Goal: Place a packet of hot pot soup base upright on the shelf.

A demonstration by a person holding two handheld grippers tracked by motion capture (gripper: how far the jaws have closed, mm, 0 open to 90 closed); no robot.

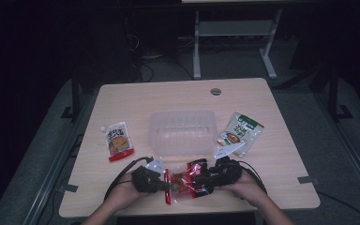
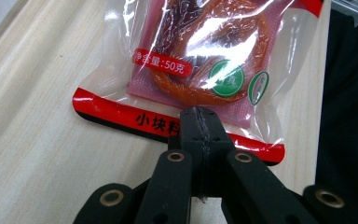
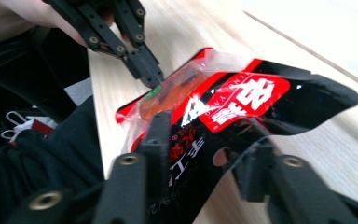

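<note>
A clear snack packet (image 1: 183, 183) with red and black printing and an orange-red piece inside lies at the table's near edge between my two grippers. My left gripper (image 1: 166, 183) is shut on the packet's red bottom seam (image 2: 121, 116), its jaws (image 2: 200, 121) pressed together over the film. My right gripper (image 1: 201, 177) has the packet's black and red top end (image 3: 242, 98) between its jaws (image 3: 207, 140), which press it from both sides so that it bows upward. The left gripper (image 3: 147, 70) shows at the far end in the right gripper view.
A clear plastic container (image 1: 183, 131) stands at the table's middle. An orange and white pouch (image 1: 119, 140) lies to its left, a green and white pouch (image 1: 240, 133) to its right. A round grommet (image 1: 215, 91) sits near the far edge.
</note>
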